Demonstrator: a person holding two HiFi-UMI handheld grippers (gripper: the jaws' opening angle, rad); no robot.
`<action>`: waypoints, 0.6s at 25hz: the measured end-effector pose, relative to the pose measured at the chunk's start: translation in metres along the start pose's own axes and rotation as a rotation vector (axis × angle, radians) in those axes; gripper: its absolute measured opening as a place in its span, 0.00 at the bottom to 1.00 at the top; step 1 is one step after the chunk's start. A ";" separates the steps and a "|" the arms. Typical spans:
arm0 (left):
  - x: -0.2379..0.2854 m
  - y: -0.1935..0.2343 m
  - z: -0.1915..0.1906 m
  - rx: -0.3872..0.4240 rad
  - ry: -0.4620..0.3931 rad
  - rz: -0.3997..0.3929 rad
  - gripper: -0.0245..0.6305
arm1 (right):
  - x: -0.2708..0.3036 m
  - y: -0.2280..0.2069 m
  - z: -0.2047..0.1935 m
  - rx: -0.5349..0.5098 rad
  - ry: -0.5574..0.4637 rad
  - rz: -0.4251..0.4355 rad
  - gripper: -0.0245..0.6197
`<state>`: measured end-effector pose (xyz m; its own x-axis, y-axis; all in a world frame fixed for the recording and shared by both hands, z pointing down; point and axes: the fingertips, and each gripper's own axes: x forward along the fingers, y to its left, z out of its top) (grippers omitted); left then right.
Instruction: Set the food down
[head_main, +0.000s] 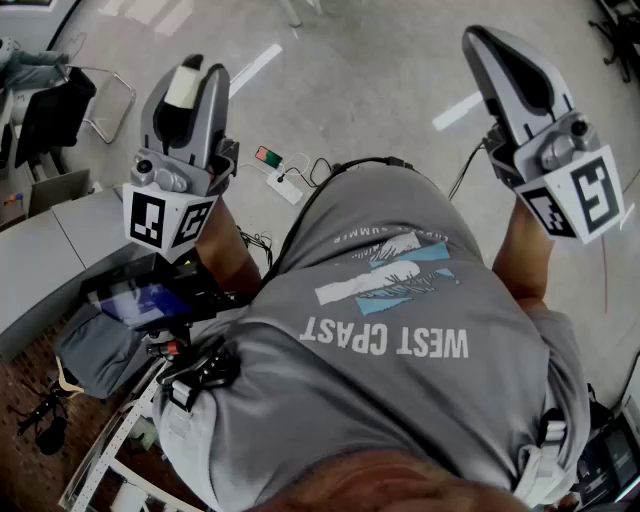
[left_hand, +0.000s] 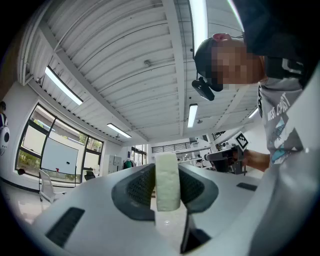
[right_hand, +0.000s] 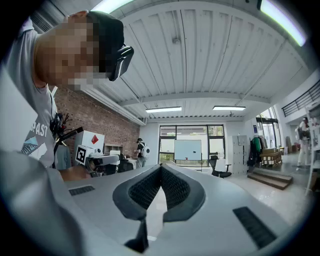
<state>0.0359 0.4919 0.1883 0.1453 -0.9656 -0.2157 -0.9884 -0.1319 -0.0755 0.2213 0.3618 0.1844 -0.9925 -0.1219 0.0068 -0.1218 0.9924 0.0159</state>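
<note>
A pale, cream-coloured slab of food (left_hand: 166, 182) stands upright between the pads of my left gripper (left_hand: 166, 176), which is shut on it. In the head view the same food (head_main: 184, 87) shows between the jaws of the left gripper (head_main: 190, 68), held up at chest height on the left. My right gripper (head_main: 482, 42) is raised at the upper right. In the right gripper view, the right gripper (right_hand: 161, 169) has its tips touching and nothing between them. Both grippers point up and away from the person's body, over the floor.
The person's grey shirt (head_main: 400, 340) fills the middle of the head view. A grey table (head_main: 45, 265) lies at the left, with a lit screen (head_main: 140, 300) and a grey bag (head_main: 95, 355) beside it. A power strip (head_main: 285, 186) and cables lie on the floor.
</note>
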 end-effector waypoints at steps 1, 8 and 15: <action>0.002 0.000 -0.001 -0.003 0.000 0.000 0.21 | 0.000 -0.002 0.000 0.002 0.001 0.000 0.05; 0.012 -0.007 -0.005 -0.016 0.006 -0.005 0.21 | -0.003 -0.009 0.009 0.014 -0.041 0.000 0.05; 0.011 -0.058 -0.017 -0.001 0.010 -0.033 0.21 | -0.051 -0.003 -0.016 0.038 -0.063 -0.018 0.05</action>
<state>0.0936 0.4851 0.2067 0.1770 -0.9631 -0.2029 -0.9832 -0.1635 -0.0814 0.2725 0.3646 0.2004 -0.9886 -0.1395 -0.0558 -0.1385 0.9901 -0.0222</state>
